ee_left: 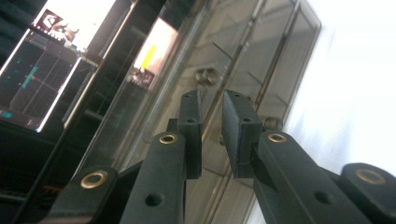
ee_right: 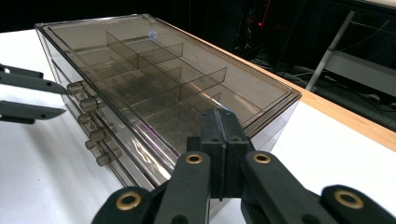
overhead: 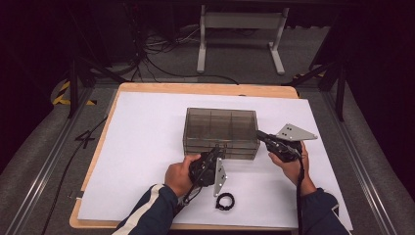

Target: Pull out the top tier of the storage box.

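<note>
Drawer box [overhead: 221, 133], smoky see-through plastic, sits near the middle of the white sheet on the surface [overhead: 147, 127] in the high view, front face toward the person; left tool [overhead: 219, 152] is right up at that front, right tool [overhead: 262, 135] is at the box's right end, and a small black ring [overhead: 225, 201] lies on the sheet near the front edge. Left gripper view: the drawer box [ee_left: 243, 60] fills the frame, the left tool [ee_left: 212, 112] has its jaws parted a bit and lined up just short of a small round knob [ee_left: 206, 76], not yet pinching it. Right gripper view: right tool [ee_right: 223, 122] is closed with nothing between the jaws, pads against the box's [ee_right: 159, 74] corner, probably bracing it. The thing looks light, stiff and kinda slick, so it would likely slide if a drawer gets yanked; the knob is the obvious place to grab, and it's tiny, so a centered pinch matters.
</note>
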The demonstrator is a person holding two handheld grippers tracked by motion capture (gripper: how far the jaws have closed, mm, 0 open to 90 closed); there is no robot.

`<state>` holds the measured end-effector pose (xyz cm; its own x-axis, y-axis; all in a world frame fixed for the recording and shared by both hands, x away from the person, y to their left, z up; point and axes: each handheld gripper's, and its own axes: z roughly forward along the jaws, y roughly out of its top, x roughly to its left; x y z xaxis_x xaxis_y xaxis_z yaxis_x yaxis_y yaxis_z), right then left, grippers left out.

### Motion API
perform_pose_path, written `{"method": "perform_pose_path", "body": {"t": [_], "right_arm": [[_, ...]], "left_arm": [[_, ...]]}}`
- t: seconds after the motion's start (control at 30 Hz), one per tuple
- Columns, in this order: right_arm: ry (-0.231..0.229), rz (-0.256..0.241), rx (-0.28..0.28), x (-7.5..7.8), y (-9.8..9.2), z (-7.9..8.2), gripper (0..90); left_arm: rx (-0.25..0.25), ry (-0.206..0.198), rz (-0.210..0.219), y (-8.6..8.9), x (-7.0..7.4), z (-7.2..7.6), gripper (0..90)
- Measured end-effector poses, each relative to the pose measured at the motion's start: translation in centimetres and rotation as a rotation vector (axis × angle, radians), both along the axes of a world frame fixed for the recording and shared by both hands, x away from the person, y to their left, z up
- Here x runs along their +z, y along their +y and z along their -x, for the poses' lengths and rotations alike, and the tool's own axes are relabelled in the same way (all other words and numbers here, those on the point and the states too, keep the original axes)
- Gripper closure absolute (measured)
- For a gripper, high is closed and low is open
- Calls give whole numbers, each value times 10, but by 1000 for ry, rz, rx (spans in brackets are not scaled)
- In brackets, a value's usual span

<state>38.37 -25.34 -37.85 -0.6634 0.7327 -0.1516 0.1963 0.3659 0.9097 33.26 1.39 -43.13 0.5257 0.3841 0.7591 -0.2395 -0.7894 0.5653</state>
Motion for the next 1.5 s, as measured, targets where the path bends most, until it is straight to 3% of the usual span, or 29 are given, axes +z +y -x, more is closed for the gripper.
{"method": "perform_pose_path", "body": {"t": [0.2,0.47,0.63,0.93,1.0,1.13,1.17,1.33,1.5], "right_arm": [[0,3,1,0,0,0,900],[0,1,1,0,0,0,900],[1,2,1,0,0,0,900],[1,1,-2,0,0,0,900],[0,1,-2,0,0,0,900],[1,1,-3,0,0,0,900],[-1,0,-3,0,1,0,900],[0,0,-3,0,0,0,900],[1,-2,-2,0,0,0,900]], "left_arm": [[16,-24,25,2,1,2,746],[47,-20,7,0,1,-3,733],[64,-67,-13,-5,-1,-3,752],[98,-177,-113,-16,-7,1,754],[107,-218,-162,-18,-8,3,764],[118,-250,-220,-19,-10,4,783],[118,-268,-252,-19,-10,4,790],[110,-289,-290,-21,-10,4,796],[103,-262,-274,-19,-7,3,795]]}}
